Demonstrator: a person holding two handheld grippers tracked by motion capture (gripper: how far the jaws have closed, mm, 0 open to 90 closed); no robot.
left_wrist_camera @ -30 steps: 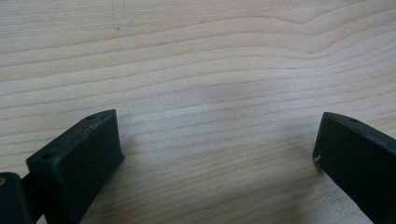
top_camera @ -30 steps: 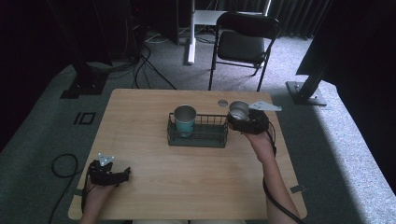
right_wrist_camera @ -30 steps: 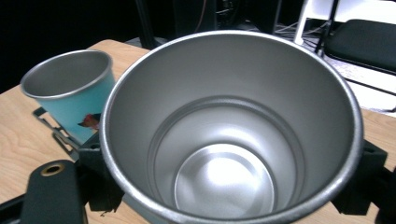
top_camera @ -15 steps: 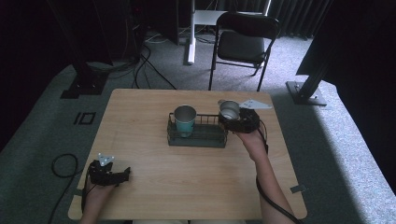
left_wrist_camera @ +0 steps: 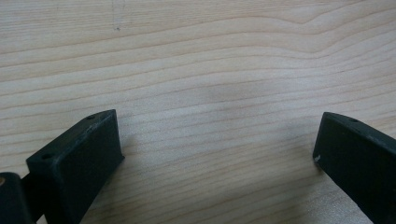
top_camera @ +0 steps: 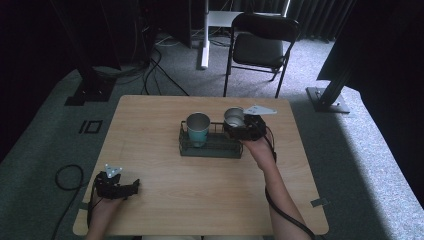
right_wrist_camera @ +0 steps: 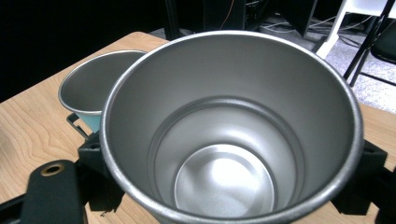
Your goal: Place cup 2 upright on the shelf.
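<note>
High view, left to right: left gripper (top_camera: 131,188) rests on the near-left part of the wooden table (top_camera: 150,130), well apart from everything else; teal cup (top_camera: 198,128) stands upright in the left half of the wire basket (top_camera: 210,149) at mid-table; right gripper (top_camera: 235,129) holds a steel cup (top_camera: 233,116) over the basket's right end.

Risks, judged from this moment:
- Steel cup looks tilted toward the camera, not plumb — if lowered like this, its base could catch the basket's top wire or back rail and tip.
- Teal cup sits just beside the free slot; drifting left on the way down could knock the two rims together and rock or shove the basket.
- Grip is on a smooth metal wall — any slackening before the base is seated lets the cup slide or drop.
- I cannot tell whether the cup's base is already inside the wires or above them.

Jaws:
- Left gripper view: both black jaws spread wide, nothing between them, bare wood grain beneath. Released, idle.
- Right gripper view: jaws pressed against opposite sides of the steel cup (right_wrist_camera: 231,135), clamped on its wall below the rim; the cup is empty, and the teal cup's rim (right_wrist_camera: 93,88) shows just beyond it.
</note>
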